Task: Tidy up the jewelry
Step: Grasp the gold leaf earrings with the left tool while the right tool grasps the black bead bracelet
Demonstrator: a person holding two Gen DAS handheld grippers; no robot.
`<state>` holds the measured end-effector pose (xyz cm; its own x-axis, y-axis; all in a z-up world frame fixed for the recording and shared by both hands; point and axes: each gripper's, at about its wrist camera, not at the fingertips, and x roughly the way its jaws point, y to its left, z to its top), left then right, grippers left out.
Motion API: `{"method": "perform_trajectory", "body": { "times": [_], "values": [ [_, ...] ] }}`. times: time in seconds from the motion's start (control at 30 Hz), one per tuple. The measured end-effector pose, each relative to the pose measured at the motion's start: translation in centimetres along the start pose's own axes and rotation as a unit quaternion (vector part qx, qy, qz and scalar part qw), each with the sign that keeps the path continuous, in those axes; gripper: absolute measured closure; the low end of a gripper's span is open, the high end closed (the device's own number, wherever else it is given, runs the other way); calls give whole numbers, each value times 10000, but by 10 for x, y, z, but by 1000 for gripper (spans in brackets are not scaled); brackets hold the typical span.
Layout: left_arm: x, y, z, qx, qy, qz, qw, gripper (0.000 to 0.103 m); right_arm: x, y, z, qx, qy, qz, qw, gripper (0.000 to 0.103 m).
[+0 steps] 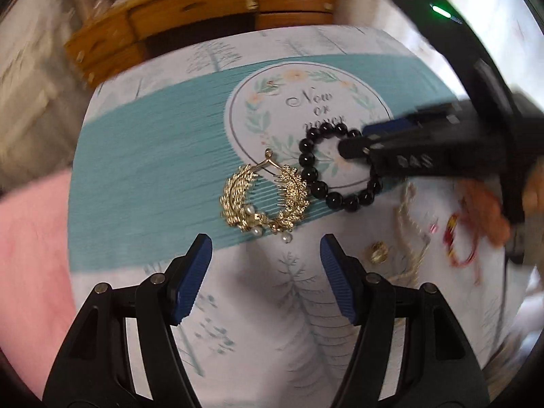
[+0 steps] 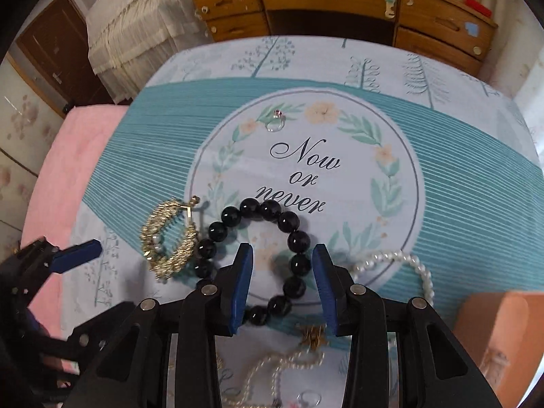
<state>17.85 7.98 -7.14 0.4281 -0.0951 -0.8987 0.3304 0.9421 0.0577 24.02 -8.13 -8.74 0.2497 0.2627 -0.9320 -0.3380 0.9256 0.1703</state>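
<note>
A gold leaf-shaped hair comb with pearls (image 1: 265,200) lies on the patterned cloth, just ahead of my open, empty left gripper (image 1: 266,258). A black bead bracelet (image 1: 333,166) lies right of it. In the right wrist view my right gripper (image 2: 283,268) is open, its jaws standing on either side of the bracelet's right-hand beads (image 2: 299,265). The comb (image 2: 170,238) sits left of the bracelet. A pearl necklace (image 2: 401,265) trails to the right and under the gripper. A small ring with a red stone (image 2: 276,121) lies farther back.
The cloth-covered table (image 2: 476,176) has a pink surface (image 2: 85,156) to its left. An orange box (image 2: 503,333) stands at the right. A wooden desk with drawers (image 2: 326,3) is behind. A gold bead (image 1: 378,251), a rope chain and red thread jewelry (image 1: 459,238) lie right of my left gripper.
</note>
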Motion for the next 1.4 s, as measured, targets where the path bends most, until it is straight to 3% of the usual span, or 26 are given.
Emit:
{"method": "perform_trajectory", "body": {
  "times": [0.1,0.17,0.23,0.57,0.93,1.2,1.27,1.4],
  "values": [
    [7,-4,2,712,-2,113,9974,39,6,4,3,-205,-51,-61,9998,67],
    [13,-6,5,1179,-55,231,9927,44,9,4,4,-296,-92,-200,9993,80],
    [20,-7,8,1612,-58,260,9866,52,12,5,2,-350,-105,-281,9989,87],
    [37,-15,17,2705,109,-78,9626,72,-2,-20,-15,147,96,347,9992,88],
    [39,-24,16,3452,529,-382,9363,79,-24,-23,-26,257,35,713,9971,88],
    [42,-31,20,3666,538,-394,9280,82,-27,-25,-28,295,33,813,9962,88],
    [41,-34,22,3717,572,-470,9254,87,-26,-26,-28,333,54,844,9959,88],
    [45,-41,31,3707,857,-701,9221,88,-25,-29,-29,417,76,900,9950,88]
  ]
}}
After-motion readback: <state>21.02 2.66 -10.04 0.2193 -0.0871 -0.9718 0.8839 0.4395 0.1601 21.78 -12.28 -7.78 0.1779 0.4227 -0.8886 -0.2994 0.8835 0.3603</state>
